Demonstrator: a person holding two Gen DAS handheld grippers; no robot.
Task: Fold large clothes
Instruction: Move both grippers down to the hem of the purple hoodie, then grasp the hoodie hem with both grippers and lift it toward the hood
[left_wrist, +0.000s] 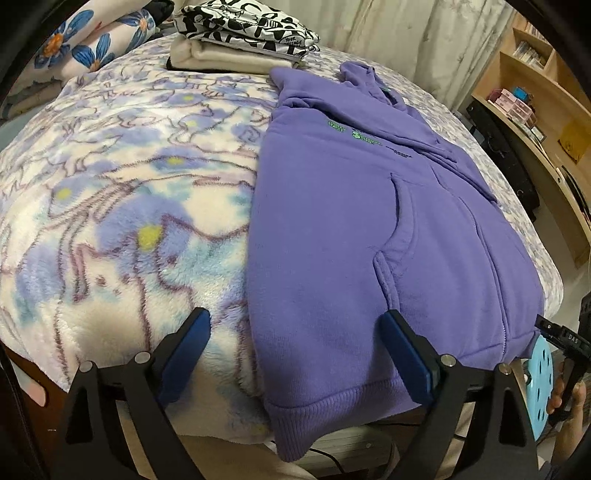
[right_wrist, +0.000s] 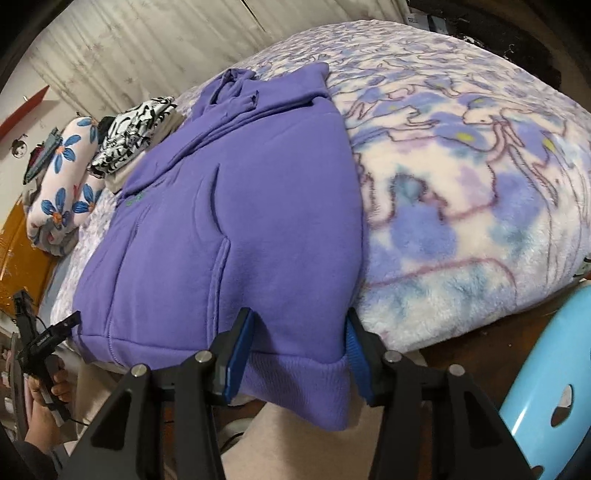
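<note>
A purple hoodie (left_wrist: 369, 221) lies front up on the bed with its sleeves folded in and its ribbed hem hanging over the near edge. My left gripper (left_wrist: 297, 328) stands wide open over the hem's left corner. One finger rests above the blanket and the other above the purple fabric, and nothing is pinched. In the right wrist view the hoodie (right_wrist: 240, 184) fills the middle. My right gripper (right_wrist: 297, 328) straddles the hem's right corner with its fingers apart. The fabric between them lies smooth, and the outer finger sits at the hoodie's side edge.
A fluffy floral blanket (left_wrist: 129, 203) covers the bed. A stack of folded clothes (left_wrist: 243, 33) and a flowered pillow (left_wrist: 85, 40) lie at the far end. A wooden shelf (left_wrist: 535, 92) stands at the right. A light blue stool (right_wrist: 546, 369) is beside the bed corner.
</note>
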